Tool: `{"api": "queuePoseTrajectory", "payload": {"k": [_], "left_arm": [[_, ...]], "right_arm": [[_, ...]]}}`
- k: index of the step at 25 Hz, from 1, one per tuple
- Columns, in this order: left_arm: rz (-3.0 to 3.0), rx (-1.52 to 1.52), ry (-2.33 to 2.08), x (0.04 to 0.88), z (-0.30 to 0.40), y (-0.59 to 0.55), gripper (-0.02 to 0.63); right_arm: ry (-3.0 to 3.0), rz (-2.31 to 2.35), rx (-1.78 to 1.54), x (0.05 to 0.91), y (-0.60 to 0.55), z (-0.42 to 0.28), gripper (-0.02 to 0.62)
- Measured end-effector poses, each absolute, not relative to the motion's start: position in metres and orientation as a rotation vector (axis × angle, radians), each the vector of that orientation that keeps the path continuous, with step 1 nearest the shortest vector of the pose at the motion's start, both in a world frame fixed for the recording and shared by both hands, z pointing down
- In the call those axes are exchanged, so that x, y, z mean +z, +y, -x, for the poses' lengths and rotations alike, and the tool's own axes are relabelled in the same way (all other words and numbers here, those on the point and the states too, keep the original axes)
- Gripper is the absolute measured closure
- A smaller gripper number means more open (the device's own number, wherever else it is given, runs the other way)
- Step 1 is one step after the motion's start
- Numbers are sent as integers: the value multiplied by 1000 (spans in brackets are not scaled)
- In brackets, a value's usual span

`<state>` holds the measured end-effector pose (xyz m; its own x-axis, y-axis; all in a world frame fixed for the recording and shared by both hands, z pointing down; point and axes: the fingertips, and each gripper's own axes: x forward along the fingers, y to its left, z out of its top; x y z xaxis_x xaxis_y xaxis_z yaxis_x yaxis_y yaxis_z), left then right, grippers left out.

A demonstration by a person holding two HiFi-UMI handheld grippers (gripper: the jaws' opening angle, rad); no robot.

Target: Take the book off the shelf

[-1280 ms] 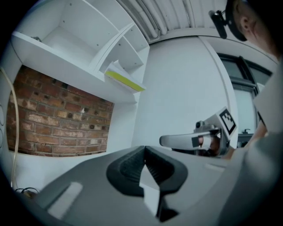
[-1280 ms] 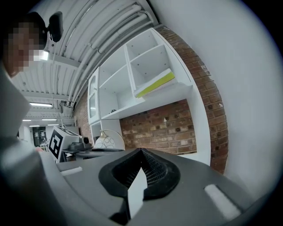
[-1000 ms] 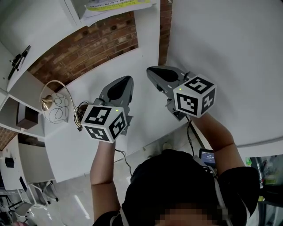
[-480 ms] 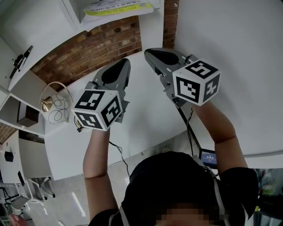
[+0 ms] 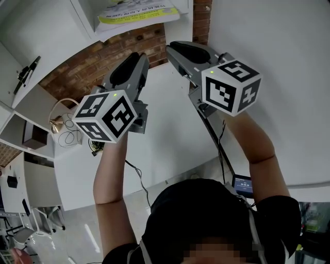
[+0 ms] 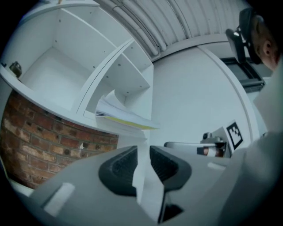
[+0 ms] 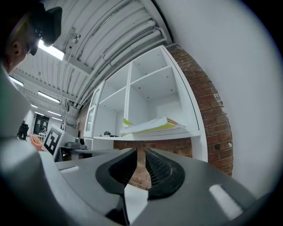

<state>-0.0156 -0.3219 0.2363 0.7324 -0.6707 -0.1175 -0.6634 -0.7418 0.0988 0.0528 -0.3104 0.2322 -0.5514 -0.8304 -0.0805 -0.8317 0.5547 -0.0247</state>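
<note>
The book (image 5: 138,11), a thin floppy one with white pages and a yellow-green cover, lies flat in a cubby of the white shelf (image 5: 49,31) and sticks out over its edge. It also shows in the left gripper view as the book (image 6: 125,120) and in the right gripper view as the book (image 7: 151,125). Both grippers are held up side by side just below it, apart from it. My left gripper (image 5: 138,55) and right gripper (image 5: 171,48) have just been opening. Each shows a narrow gap, left gripper (image 6: 142,160), right gripper (image 7: 140,160), with nothing between the pads.
A brick wall (image 5: 103,54) runs under the shelf. Below lies a white tabletop (image 5: 170,139) with a small brass object and coiled wire (image 5: 61,125) at its left and a cable trailing off its edge. A white wall (image 5: 273,46) stands at right.
Both grippers have risen together toward the shelf, and more of the book shows at the top of the head view.
</note>
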Motion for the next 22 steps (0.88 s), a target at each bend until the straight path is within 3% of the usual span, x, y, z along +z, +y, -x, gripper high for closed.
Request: {"api": "queuePoseTrajectory", "payload": {"k": [14,22], "left_arm": [[-2542,-602,-922,205,16,-341,384],[-2389,-722,-927,186,26,-365,342]], "right_arm": [[2414,1319,-284,195,-329,-62,416],[2250,1292,-536,183,-354,-59,359]]}}
